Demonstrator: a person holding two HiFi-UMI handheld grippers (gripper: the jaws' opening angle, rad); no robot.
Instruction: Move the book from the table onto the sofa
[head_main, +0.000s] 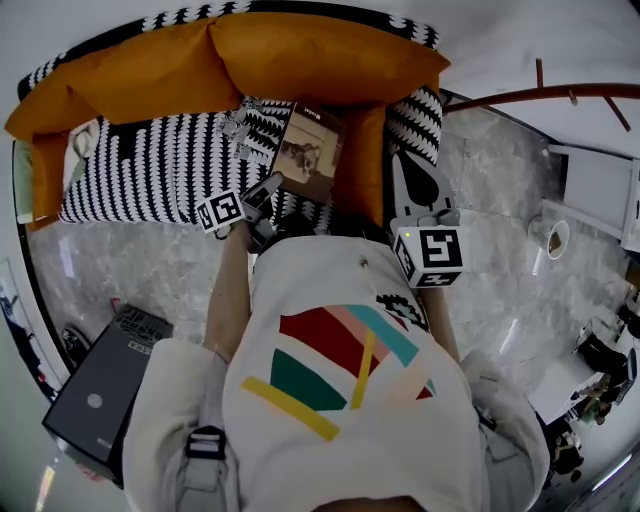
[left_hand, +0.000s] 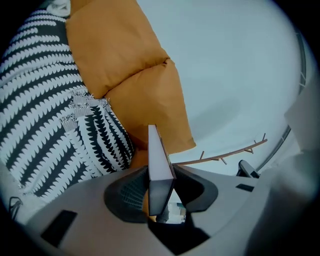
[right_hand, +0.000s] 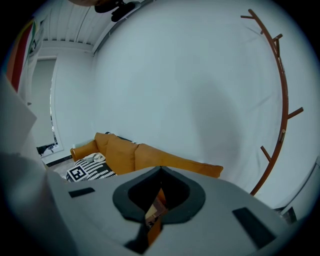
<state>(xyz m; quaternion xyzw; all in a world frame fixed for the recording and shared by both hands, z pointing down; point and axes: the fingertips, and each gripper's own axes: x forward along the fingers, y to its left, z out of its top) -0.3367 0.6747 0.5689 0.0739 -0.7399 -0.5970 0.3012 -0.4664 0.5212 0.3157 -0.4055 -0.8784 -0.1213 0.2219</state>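
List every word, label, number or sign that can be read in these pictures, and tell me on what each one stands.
No text can be read here.
book, cover: small pale print near the top edge, too small to read.
black box: a narrow label strip, too blurred to read.
left marker cube and right marker cube: square patterns only, no letters.
shirt: coloured shapes, no words.

Wall (right_hand: 190, 90): plain white, evenly lit.
Floor (head_main: 130, 270): pale grey marble-look surface, glossy, with soft reflections.
Sofa (head_main: 150, 165): black-and-white patterned seat, set against the wall.
Back cushions (head_main: 300, 55): two, orange, side by side along the sofa's back.
Coat stand (right_hand: 282, 100): brown, curved, with short pegs; right of the sofa.
Dark grey box (head_main: 105, 385): near the head view's lower left edge.
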